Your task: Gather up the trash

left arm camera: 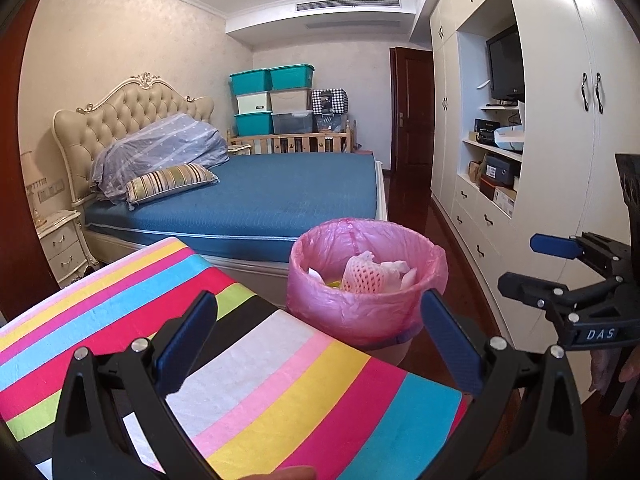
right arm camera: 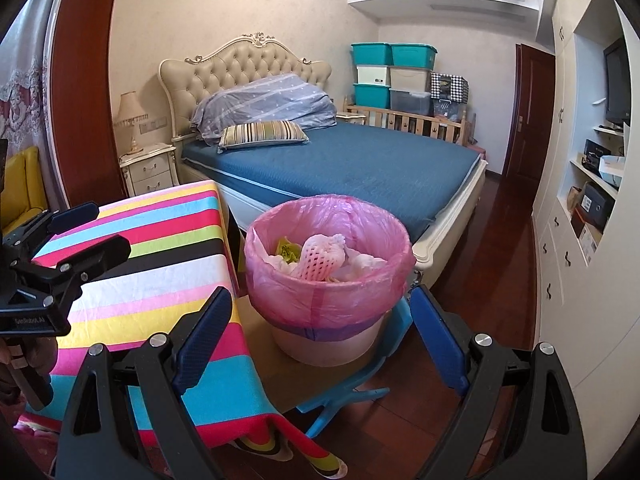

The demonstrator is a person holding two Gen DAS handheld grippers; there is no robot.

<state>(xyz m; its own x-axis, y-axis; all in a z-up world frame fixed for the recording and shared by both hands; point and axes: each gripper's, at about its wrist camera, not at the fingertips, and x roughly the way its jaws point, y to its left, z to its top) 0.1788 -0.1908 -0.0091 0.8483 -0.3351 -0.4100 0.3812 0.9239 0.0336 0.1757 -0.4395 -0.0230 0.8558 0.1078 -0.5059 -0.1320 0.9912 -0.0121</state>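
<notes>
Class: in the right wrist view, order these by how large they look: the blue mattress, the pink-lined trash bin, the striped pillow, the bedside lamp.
1. blue mattress
2. pink-lined trash bin, though it stands nearest the camera
3. striped pillow
4. bedside lamp

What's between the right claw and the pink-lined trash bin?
In the right wrist view, nothing lies between the open right claw and the trash bin, only the bare brown board it stands on.

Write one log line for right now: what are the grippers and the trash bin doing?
left gripper: open, empty | right gripper: open, empty | trash bin: pink bag liner, holds trash, on stool beside striped cloth
</notes>
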